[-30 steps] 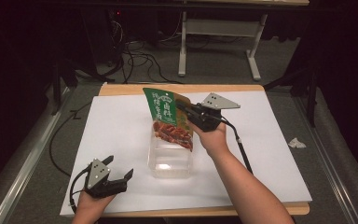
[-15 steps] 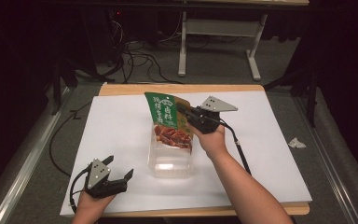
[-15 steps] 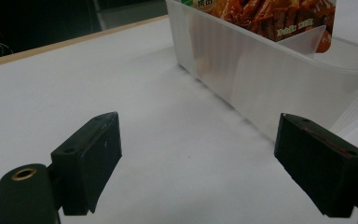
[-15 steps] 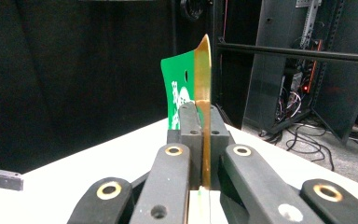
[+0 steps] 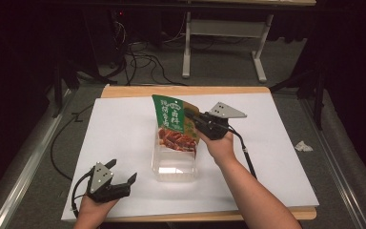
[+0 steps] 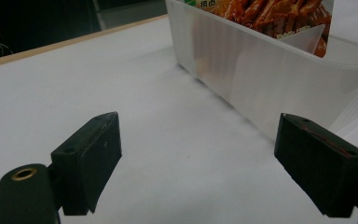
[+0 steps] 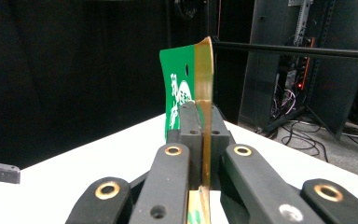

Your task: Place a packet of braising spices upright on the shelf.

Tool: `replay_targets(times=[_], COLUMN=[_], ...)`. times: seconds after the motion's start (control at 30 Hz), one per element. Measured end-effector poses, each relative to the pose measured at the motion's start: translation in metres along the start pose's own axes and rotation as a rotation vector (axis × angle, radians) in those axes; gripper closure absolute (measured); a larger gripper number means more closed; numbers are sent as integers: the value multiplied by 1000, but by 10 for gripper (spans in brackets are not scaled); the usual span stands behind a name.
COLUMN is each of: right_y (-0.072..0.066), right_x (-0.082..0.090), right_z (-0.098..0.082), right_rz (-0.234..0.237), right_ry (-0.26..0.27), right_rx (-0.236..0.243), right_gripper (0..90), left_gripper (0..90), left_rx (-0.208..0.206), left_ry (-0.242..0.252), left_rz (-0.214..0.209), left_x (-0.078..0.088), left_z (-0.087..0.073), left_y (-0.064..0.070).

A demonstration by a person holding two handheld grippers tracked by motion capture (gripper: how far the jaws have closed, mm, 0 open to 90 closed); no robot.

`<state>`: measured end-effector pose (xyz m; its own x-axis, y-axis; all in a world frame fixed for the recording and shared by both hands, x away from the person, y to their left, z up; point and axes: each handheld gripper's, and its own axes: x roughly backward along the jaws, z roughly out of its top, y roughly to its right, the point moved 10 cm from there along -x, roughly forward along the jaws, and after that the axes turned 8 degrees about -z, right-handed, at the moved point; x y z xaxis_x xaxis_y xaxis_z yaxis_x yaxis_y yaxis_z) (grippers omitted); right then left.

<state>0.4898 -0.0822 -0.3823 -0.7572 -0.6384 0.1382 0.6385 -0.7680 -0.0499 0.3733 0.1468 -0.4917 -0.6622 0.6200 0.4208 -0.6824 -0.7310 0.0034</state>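
A green snack pouch [image 5: 174,124] with a picture of red-brown food stands upright with its lower end inside a clear plastic box [image 5: 175,164] at the middle of the white table sheet. My right gripper [image 5: 191,117] is shut on the pouch's upper right edge; in the right gripper view the pouch [image 7: 186,91] rises edge-on between the closed jaws of that gripper [image 7: 201,122]. My left gripper [image 5: 124,174] rests near the front left of the sheet, open and holding nothing. In the left gripper view that gripper [image 6: 200,156] faces the box wall [image 6: 256,79], with the pouch's food picture [image 6: 270,18] above it.
The white sheet [image 5: 119,129] covers a wooden table [image 5: 181,90]. A crumpled scrap of paper [image 5: 303,146] lies on the floor to the right. Cables [image 5: 138,57] and a metal stand [image 5: 224,33] sit beyond the far edge.
The right gripper and pouch have shifted slightly, the pouch sitting a little lower into the box. The left gripper has stayed where it was.
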Motion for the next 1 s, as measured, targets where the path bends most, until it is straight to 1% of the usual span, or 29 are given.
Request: replay_targets(times=[0.07, 0.13, 0.2, 0.23, 0.27, 0.3, 0.4, 0.43, 0.47, 0.5, 0.6, 0.67, 0.8, 0.9, 0.97, 1.0], right_y=[-1, -1, -3, -3, -3, -4, -2, -2, -2, -2, 1, 5, 7, 9, 10, 11], right_x=[-1, -2, -2, -2, -2, -3, -4, -4, -4, -4, -3, -3, -2, 1, 1, 3], right_z=[1, 1, 2, 3, 3, 2, 0, 0, -1, -1, -3, -5, -5, -7, -7, -7], right_rz=[-3, -2, 2, 2, 2, 15, 20, 20, 26, 26, 24, 11, 17, 14, 13, 11], right_ry=[-14, -15, -25, -35, -35, -47, -65, -65, -75, -75, -100, -118, -133, -152, -154, -161], right_rx=[-5, 3, 7, 5, 5, -5, 6, 6, 0, 0, -11, -28, -50, -40, -41, -40], right_gripper=[874, 860, 787, 703, 703, 626, 520, 520, 456, 456, 372, 290, 223, 199, 188, 165], left_gripper=[152, 152, 152, 152, 152, 152, 152, 152, 152, 152, 152, 152, 152, 152, 152, 152], left_rx=[-1, -1, -1, -1, -1, -1, 0, 0, -1, -1, 0, 0, 0, -1, -1, 0], left_ry=[1, 2, 1, 1, 1, 1, 1, 1, 1, 1, 2, 3, 4, 3, 3, 4], left_rz=[0, 1, 1, 2, 2, 3, 1, 1, 1, 1, 1, 2, 3, 3, 2, 2], left_x=[0, 0, 0, 0, 0, 0, 0, 0, 0, 0, 0, 0, 0, 0, 0, 0], left_z=[0, 0, 0, 0, 0, 0, 0, 0, 0, 0, 0, 0, 1, 0, 0, 1], left_y=[0, 0, 0, 0, -1, -1, -1, -1, -1, -1, -1, -1, -1, -1, -1, -1])
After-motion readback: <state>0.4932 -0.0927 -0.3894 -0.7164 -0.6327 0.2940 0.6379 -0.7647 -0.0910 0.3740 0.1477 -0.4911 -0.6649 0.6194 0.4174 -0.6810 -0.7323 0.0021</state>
